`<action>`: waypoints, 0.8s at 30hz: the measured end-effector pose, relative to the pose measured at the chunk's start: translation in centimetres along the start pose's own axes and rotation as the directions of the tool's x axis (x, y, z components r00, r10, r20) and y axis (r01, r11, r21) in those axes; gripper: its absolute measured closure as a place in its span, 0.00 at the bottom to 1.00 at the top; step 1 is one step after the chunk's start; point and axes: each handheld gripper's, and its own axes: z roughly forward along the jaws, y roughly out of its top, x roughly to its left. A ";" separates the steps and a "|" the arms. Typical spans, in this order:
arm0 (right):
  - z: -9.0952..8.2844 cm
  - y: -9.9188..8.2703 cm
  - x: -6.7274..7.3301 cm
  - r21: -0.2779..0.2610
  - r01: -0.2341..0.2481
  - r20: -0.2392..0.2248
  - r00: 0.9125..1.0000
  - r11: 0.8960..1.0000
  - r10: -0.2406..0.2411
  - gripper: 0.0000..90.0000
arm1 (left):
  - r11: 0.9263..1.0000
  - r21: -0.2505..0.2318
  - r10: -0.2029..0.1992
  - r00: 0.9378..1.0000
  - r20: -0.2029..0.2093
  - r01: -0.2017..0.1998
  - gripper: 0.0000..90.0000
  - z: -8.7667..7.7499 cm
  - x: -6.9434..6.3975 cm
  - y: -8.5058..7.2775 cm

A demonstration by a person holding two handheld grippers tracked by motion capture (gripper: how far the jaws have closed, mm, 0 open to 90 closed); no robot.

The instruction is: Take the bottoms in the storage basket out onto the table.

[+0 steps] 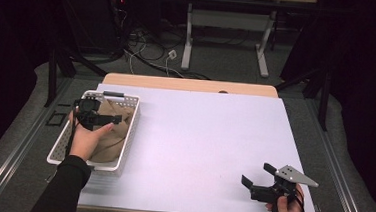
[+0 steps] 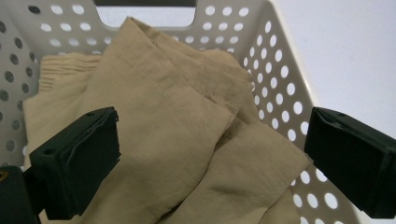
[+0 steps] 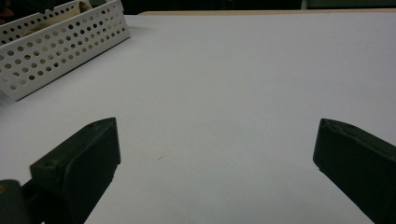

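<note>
Black jaws of the left gripper gape wide over the crumpled tan cloth, gripping nothing; cloth lies inside the white perforated basket. Grab looks not yet made, lifting out still left. Right gripper well away from the basket, jaws spread, empty, low over the white tabletop. Dark room, cables and desk legs beyond the basket.

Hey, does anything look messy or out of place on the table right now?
Nothing stands out. The tan cloth lies crumpled inside the basket, none spilling over the rim. The left hand-held gripper hovers open above it.
</note>
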 end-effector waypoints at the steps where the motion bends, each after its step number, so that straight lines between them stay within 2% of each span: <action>1: 0.0 0.0 0.0 0.001 0.000 0.000 1.000 1.000 0.000 0.01 | 1.000 0.005 -0.002 1.000 0.000 0.002 0.04 0.1 0.0 -0.1; 4: 0.1 0.0 0.0 0.001 0.001 0.000 1.000 1.000 -0.001 0.01 | 1.000 0.026 0.006 1.000 -0.004 -0.006 0.04 0.8 0.1 -0.7; 9: 0.1 0.0 0.0 0.005 0.004 0.002 1.000 1.000 -0.004 0.02 | 0.999 0.038 0.003 1.000 0.007 -0.003 0.04 1.2 0.3 -1.1; 24: 0.2 -0.1 0.1 0.007 0.006 -0.004 1.000 1.000 -0.006 0.02 | 0.998 0.066 0.003 1.000 0.005 -0.004 0.04 2.9 0.5 -2.2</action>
